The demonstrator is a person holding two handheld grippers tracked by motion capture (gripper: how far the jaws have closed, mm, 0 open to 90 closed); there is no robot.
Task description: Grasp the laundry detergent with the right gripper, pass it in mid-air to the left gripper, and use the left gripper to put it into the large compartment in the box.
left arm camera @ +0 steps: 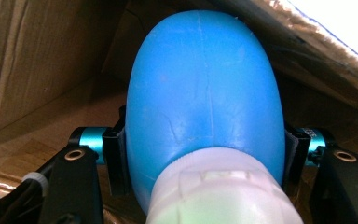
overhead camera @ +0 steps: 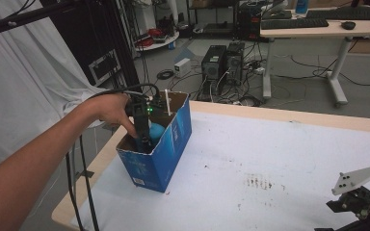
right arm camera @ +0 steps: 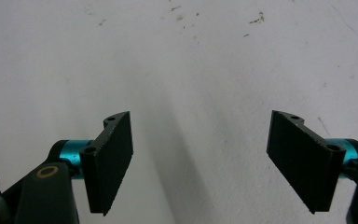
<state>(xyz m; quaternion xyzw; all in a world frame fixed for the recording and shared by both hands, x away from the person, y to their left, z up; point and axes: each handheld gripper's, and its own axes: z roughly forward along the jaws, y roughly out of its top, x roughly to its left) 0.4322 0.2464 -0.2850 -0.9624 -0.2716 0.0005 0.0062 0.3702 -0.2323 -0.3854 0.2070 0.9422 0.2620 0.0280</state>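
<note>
Inside the blue cardboard box (overhead camera: 171,144) at the table's (overhead camera: 270,159) near-left corner, the left tongs (left arm camera: 205,154) clench a blue bulb (left arm camera: 205,88) with a white cap (left arm camera: 219,191). The right tongs (right arm camera: 200,163) rest released over the bare table at the near right.

Looking along the left hand-held gripper (left arm camera: 204,158), its two black jaws are clamped on either side of a smooth blue rubber bulb (left arm camera: 204,93), pads pressed against its flanks. The bulb runs down into a white plastic collar (left arm camera: 221,191) close to the camera. Around it are the brown cardboard walls of a box (left arm camera: 32,60), with the box's floor (left arm camera: 56,135) beneath and a bright strip at the upper right corner.
</note>
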